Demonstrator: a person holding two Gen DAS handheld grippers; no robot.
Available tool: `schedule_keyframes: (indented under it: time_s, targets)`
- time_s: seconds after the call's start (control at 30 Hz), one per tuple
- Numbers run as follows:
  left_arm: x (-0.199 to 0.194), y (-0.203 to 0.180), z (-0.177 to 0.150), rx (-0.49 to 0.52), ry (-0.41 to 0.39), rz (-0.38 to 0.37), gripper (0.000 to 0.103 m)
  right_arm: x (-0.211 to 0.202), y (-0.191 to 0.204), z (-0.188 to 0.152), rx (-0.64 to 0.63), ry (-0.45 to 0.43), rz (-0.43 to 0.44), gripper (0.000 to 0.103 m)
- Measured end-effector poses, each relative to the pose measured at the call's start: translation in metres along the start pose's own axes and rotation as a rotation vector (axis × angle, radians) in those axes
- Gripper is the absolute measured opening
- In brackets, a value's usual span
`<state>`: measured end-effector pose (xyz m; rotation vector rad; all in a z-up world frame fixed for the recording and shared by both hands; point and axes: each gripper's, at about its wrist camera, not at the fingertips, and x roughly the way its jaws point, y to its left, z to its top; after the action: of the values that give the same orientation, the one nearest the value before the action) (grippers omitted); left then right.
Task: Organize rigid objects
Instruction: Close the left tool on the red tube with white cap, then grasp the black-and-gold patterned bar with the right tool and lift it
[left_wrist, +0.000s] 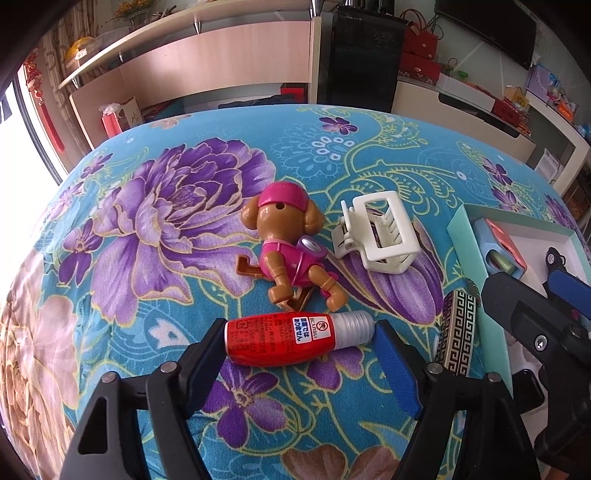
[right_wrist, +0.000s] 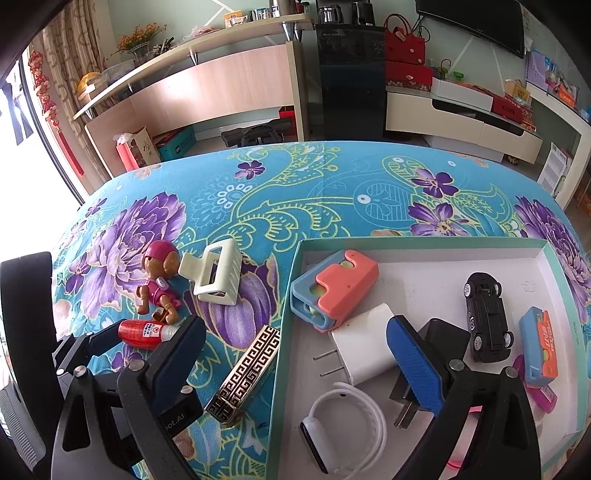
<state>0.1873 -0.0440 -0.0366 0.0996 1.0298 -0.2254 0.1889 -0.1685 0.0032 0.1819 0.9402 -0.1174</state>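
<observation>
A red bottle with a clear cap (left_wrist: 291, 341) lies on its side on the flowered cloth. My left gripper (left_wrist: 301, 334) straddles it lengthwise, one pad against the base and one against the cap. Beyond it lie a brown toy dog in pink (left_wrist: 288, 243) and a white claw hair clip (left_wrist: 376, 236). My right gripper (right_wrist: 295, 354) stands open over the left edge of the teal box (right_wrist: 424, 245), holding nothing. One finger is over the cloth, the other over the box. A white charger (right_wrist: 365, 343) lies below the gap.
A black-and-gold patterned bar (right_wrist: 243, 373) lies on the cloth beside the box. Inside the box are a pink-and-blue case (right_wrist: 336, 288), a black toy car (right_wrist: 487, 317), a white wristband (right_wrist: 347, 424) and a blue-and-orange case (right_wrist: 539, 343). Shelves and cabinets stand beyond the table.
</observation>
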Motion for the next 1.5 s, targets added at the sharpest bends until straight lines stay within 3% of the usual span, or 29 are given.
schedule_keyframes:
  time_s: [0.2, 0.4, 0.67, 0.87, 1.03, 1.13, 1.2, 1.5]
  targets:
    - [-0.007, 0.017, -0.002, -0.060, 0.010, 0.022, 0.081, 0.000, -0.001, 0.000, 0.000, 0.002, -0.001, 0.098]
    - [-0.014, 0.050, -0.006, -0.161, 0.010, 0.113, 0.081, -0.002, 0.003, -0.002, -0.017, 0.005, 0.021, 0.098]
    - [-0.025, 0.072, -0.007, -0.231, -0.016, 0.126, 0.081, -0.004, 0.027, -0.011, -0.096, -0.003, 0.066, 0.097]
    - [-0.026, 0.080, -0.007, -0.263, -0.016, 0.121, 0.081, -0.003, 0.038, -0.015, -0.098, 0.009, 0.102, 0.074]
    - [-0.026, 0.086, -0.008, -0.286, -0.012, 0.114, 0.081, 0.000, 0.040, -0.018, -0.095, 0.037, 0.103, 0.068]
    - [-0.026, 0.088, -0.009, -0.296, -0.014, 0.110, 0.081, -0.002, 0.042, -0.019, -0.107, 0.044, 0.086, 0.058]
    - [-0.026, 0.090, -0.009, -0.302, -0.014, 0.106, 0.081, -0.003, 0.043, -0.020, -0.100, 0.061, 0.122, 0.051]
    - [-0.027, 0.097, -0.011, -0.328, -0.012, 0.096, 0.081, 0.010, 0.047, -0.026, -0.112, 0.131, 0.025, 0.042]
